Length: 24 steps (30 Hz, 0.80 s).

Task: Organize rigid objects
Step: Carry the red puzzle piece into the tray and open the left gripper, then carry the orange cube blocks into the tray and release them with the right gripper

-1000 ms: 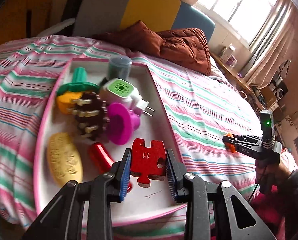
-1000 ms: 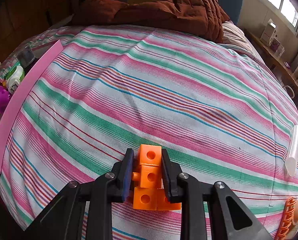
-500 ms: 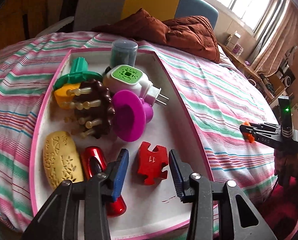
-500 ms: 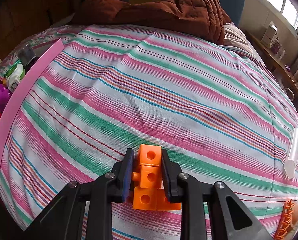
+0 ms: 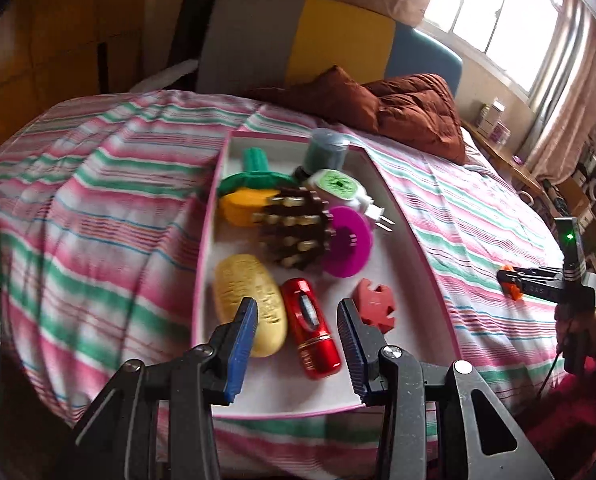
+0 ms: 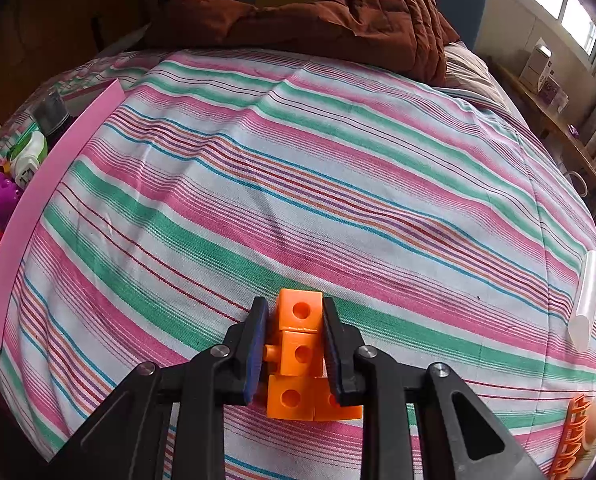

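The left claw hangs open over the tray's near edge, puzzle piece released there. The right claw grips orange blocks above the bed; next, carry them to the tray.

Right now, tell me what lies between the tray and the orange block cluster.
Only bare striped bedspread lies between the pink tray and the orange block cluster, as the right wrist view shows.

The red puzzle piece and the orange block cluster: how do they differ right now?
The red puzzle piece is flat and lies loose in the pink tray; the orange block cluster is chunky, made of cubes with holes. The right gripper clamps the cluster over the bed, while nothing grips the puzzle piece. Both are rigid toys.
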Each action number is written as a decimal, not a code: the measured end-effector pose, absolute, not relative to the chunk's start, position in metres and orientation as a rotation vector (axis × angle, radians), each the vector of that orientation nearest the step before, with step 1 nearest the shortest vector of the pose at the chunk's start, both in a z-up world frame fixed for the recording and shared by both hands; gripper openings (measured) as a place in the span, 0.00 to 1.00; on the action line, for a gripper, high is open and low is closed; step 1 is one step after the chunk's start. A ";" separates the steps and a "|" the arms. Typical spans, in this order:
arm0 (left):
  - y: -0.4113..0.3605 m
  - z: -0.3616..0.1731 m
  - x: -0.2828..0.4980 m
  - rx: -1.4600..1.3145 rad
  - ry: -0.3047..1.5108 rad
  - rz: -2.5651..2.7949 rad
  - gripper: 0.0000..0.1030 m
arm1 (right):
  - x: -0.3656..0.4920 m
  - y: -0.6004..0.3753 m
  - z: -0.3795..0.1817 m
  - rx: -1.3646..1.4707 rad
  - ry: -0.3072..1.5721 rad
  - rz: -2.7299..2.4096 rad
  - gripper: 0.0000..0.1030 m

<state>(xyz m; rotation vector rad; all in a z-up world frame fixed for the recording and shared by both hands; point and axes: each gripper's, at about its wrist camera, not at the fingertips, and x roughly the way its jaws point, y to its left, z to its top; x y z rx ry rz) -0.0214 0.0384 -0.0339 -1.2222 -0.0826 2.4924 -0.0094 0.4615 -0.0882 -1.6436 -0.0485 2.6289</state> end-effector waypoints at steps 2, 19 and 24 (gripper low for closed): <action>0.031 -0.035 -0.019 -1.232 -0.075 2.516 0.40 | -0.011 0.463 -0.088 -1.656 -0.012 2.624 0.25; 0.020 -0.040 -0.013 -1.269 -0.045 2.570 0.41 | -0.006 0.356 -0.035 -1.666 0.164 2.900 0.24; 0.017 -0.039 -0.013 -1.273 -0.046 2.587 0.41 | -0.008 0.286 -0.011 -1.670 0.129 3.086 0.24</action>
